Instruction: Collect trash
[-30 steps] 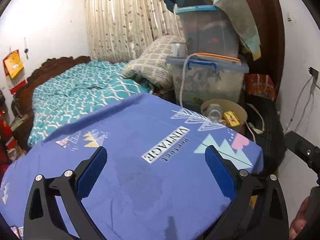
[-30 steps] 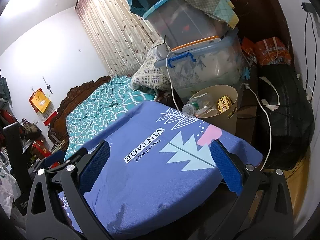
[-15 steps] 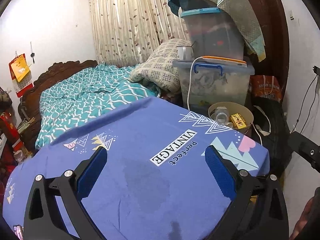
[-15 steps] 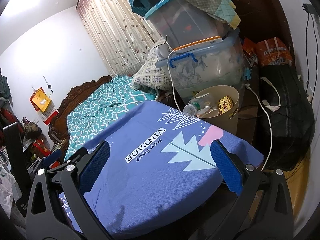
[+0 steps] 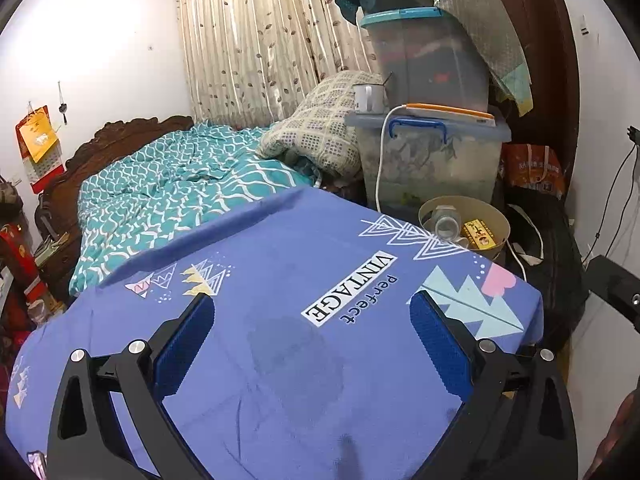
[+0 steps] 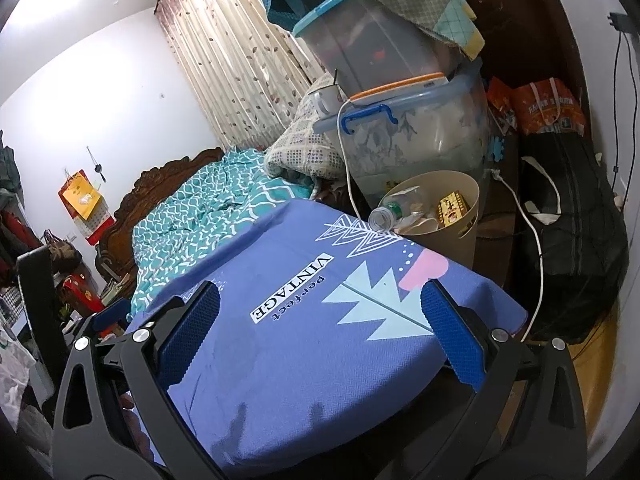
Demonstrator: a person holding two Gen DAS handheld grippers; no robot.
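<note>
Listing, hidden parts: bin point(image 6: 460, 216) base behind the table edge; its smaller contents hard to make out.
Room: bed point(image 5: 180, 184) with teal cover, curtain point(image 5: 260, 40), stacked storage boxes point(image 5: 436, 160).
Table: blue printed cloth point(image 5: 300, 340), bare under both grippers.
Trash: clear bottle point(image 6: 394, 210) and yellow packet point(image 6: 452, 206) in the bin, beyond the far table corner, well ahead of the fingers.
Left gripper point(image 5: 312, 344): fingers spread, holding nothing.
Right gripper point(image 6: 320, 332): fingers spread, holding nothing.

Right gripper point(image 6: 320, 332) jaws spread wide over blue printed cloth point(image 6: 304, 344), beige bin point(image 6: 460, 216) beyond holding clear bottle point(image 6: 394, 210) and yellow packet point(image 6: 452, 206)
</note>
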